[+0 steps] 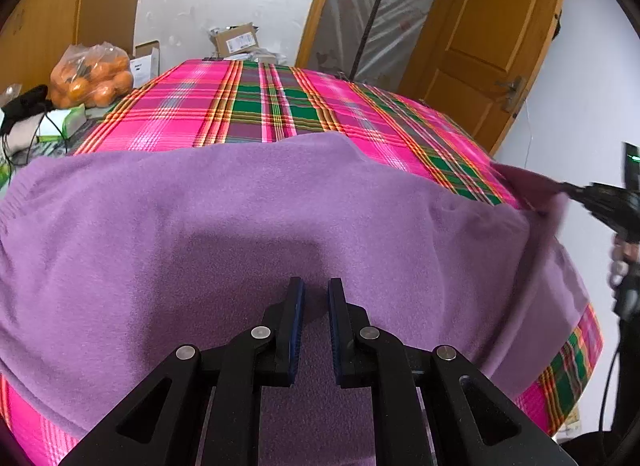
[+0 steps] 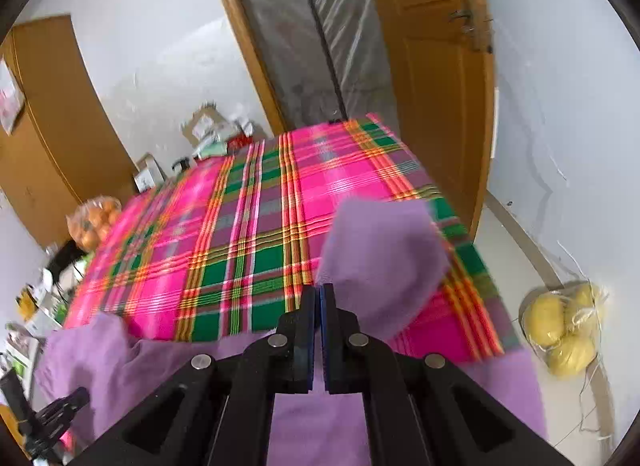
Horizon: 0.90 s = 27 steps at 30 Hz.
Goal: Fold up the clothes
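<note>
— Black linkage fills the bottom of the left wrist view, and beyond it the left gripper [image 1: 316, 290] is seen with its jaws narrow, a slim gap kept between the blue pads. A small ridge of the purple sweater [image 1: 240, 225] appears to be pinched in that gap, though the pads' contact cannot be made out with certainty.

— Where is the garment placed relative to those jaws?

— It is spread ahead of and to both sides of them, over the pink plaid cloth [image 1: 248, 101] that covers the table. Its right corner is seen lifted at the far right, where the right gripper [image 1: 568, 187] is glimpsed, blurred.

— What is added by the right wrist view?

— The right gripper [image 2: 319, 294] is shown with its jaws brought fully together, and a flap of the sweater [image 2: 380, 254] rises just ahead of and to the right of the tips, held up off the cloth [image 2: 240, 225]. The left gripper [image 2: 80, 396] is caught only at the lower left edge.

— Is anything seen in one view only?

— A bag of yellow fruit [image 2: 564, 330] on the floor, right of the jaws, is shown by the right view alone. A bag of oranges [image 1: 94, 75] is seen far to the left of the jaws in both.
</note>
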Each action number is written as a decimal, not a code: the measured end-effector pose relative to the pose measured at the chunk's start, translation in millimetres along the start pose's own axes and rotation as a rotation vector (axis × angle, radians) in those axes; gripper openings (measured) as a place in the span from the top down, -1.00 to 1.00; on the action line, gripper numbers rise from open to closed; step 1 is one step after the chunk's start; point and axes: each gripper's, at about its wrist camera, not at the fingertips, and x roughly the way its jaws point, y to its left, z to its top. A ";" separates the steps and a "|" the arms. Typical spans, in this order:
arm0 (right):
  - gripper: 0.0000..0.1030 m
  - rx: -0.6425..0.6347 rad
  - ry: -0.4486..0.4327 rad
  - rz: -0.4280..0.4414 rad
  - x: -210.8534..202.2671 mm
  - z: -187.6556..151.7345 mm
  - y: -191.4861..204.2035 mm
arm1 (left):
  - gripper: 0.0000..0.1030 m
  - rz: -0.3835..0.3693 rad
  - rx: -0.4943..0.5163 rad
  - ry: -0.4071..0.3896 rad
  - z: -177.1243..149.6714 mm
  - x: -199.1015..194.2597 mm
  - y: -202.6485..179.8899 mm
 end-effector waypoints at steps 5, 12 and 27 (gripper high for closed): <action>0.95 0.074 -0.015 -0.019 -35.8 -31.1 -29.1 | 0.76 -0.085 0.072 -0.025 -1.4 -16.0 -29.5; 0.92 0.120 0.131 -0.085 -26.0 -80.6 -62.9 | 0.53 -0.213 0.215 0.011 -8.3 -16.6 -78.5; 0.30 -0.406 0.104 -0.150 14.9 -61.6 5.3 | 0.49 -0.273 0.468 0.122 -37.9 14.1 -158.0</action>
